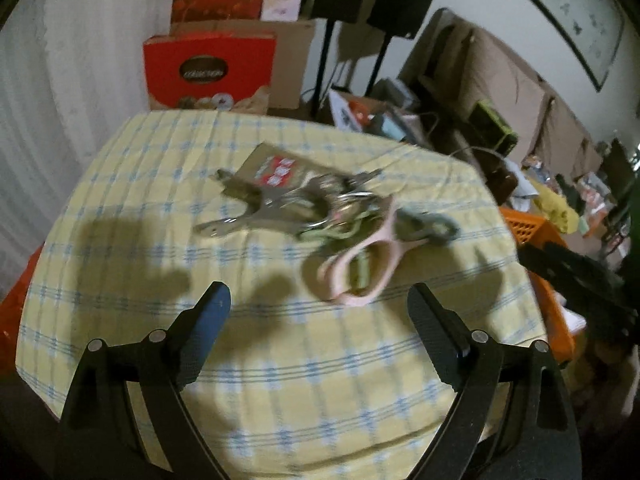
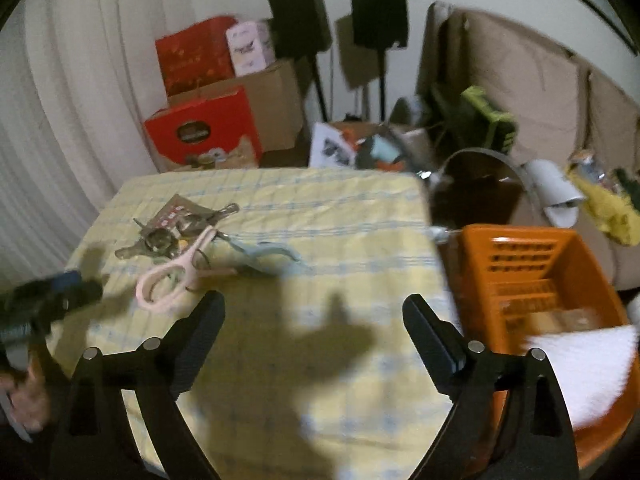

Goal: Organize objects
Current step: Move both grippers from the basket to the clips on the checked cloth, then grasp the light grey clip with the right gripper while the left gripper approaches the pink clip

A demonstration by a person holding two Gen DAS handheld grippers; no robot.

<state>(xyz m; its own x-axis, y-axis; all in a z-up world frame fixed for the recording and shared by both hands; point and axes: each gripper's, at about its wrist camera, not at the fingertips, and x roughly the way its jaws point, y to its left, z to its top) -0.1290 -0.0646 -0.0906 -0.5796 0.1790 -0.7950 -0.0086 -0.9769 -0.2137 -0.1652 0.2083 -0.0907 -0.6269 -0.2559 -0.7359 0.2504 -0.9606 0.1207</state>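
Just ahead of the left gripper (image 1: 320, 316) — jaws spread, empty — lay the pink scissors (image 1: 356, 268); approaching squarely over one handle loop seemed wisest.

A red gift box (image 1: 208, 70) behind the counter (image 1: 140, 184) carries a dark oval label reading, through motion blur, what appears to be "COLLECTION". The same box (image 2: 204, 130) shows in the right wrist view, its label too smeared to read. No other lettering is legible.
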